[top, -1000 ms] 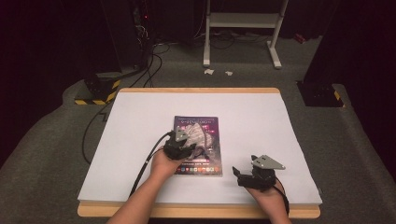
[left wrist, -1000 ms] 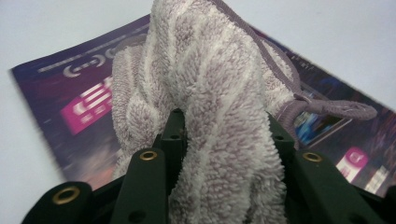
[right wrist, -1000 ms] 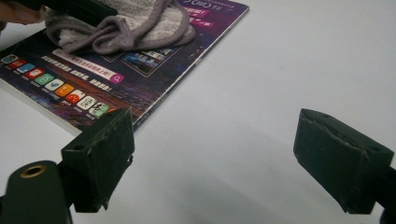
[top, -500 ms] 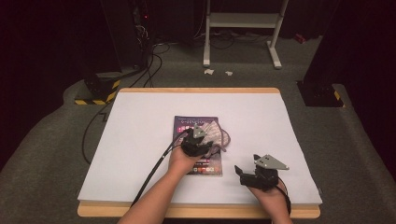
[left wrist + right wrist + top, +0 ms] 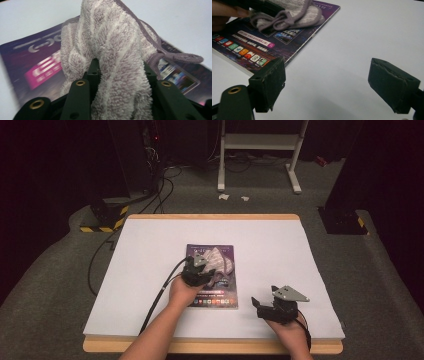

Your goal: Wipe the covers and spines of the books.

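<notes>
The left gripper (image 5: 204,270) pinches the towel (image 5: 117,57), bunched on the magazine (image 5: 212,296), probably mid-wipe; the right gripper (image 5: 334,85) waits spread on the table (image 5: 150,250)

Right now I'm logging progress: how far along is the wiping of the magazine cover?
Done: the left tool has gripped the purple striped towel. In hand: the towel rests on the magazine near its middle. Left: the lower cover, judging by position. The right tool waits open beside it.
</notes>
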Action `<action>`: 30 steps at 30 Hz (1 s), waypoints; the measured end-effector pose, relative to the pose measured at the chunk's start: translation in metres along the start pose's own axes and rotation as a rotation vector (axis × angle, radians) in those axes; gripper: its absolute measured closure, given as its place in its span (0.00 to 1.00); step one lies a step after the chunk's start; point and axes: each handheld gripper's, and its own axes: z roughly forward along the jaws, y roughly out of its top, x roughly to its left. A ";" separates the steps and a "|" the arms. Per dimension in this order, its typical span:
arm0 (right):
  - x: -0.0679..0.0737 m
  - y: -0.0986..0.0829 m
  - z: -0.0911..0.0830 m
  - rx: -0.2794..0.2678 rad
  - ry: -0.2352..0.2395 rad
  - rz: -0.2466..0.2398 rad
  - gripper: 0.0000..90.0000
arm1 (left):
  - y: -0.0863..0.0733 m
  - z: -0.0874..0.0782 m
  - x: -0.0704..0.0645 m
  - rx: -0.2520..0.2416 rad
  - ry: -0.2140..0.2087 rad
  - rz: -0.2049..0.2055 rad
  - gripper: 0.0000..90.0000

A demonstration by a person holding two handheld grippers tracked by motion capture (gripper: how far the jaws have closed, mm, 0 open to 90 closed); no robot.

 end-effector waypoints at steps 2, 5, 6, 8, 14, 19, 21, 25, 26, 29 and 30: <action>0.001 0.000 0.001 0.004 0.000 -0.002 0.17 | -0.005 -0.008 0.009 0.005 0.026 0.005 0.70; 0.000 0.000 0.002 0.006 -0.001 -0.004 0.17 | -0.014 -0.019 0.025 0.007 0.064 -0.002 0.70; 0.000 -0.001 0.001 0.008 -0.002 -0.003 0.17 | -0.017 -0.023 0.030 0.007 0.073 -0.009 0.70; -0.002 -0.001 0.000 0.006 -0.006 0.000 0.17 | -0.022 -0.030 0.039 0.004 0.090 -0.030 0.70; -0.005 -0.002 -0.002 0.004 -0.012 0.015 0.17 | -0.024 -0.035 0.041 0.012 0.106 -0.033 0.70; -0.005 -0.003 0.000 0.008 -0.010 0.016 0.18 | -0.020 -0.031 0.033 0.025 0.091 -0.039 0.70; -0.006 -0.003 0.000 0.007 -0.008 0.019 0.18 | -0.018 -0.030 0.029 0.026 0.090 -0.028 0.70; -0.006 -0.003 0.001 0.007 -0.007 0.015 0.18 | -0.015 -0.025 0.019 0.028 0.073 -0.012 0.70; -0.006 -0.003 0.000 0.006 -0.006 0.017 0.18 | -0.014 -0.023 0.015 0.023 0.061 -0.015 0.70; -0.005 -0.003 -0.001 0.003 -0.006 0.017 0.18 | -0.008 -0.016 0.001 0.025 0.033 0.010 0.70; -0.006 -0.003 -0.001 0.004 -0.005 0.018 0.18 | -0.006 -0.014 -0.004 0.027 0.022 0.017 0.70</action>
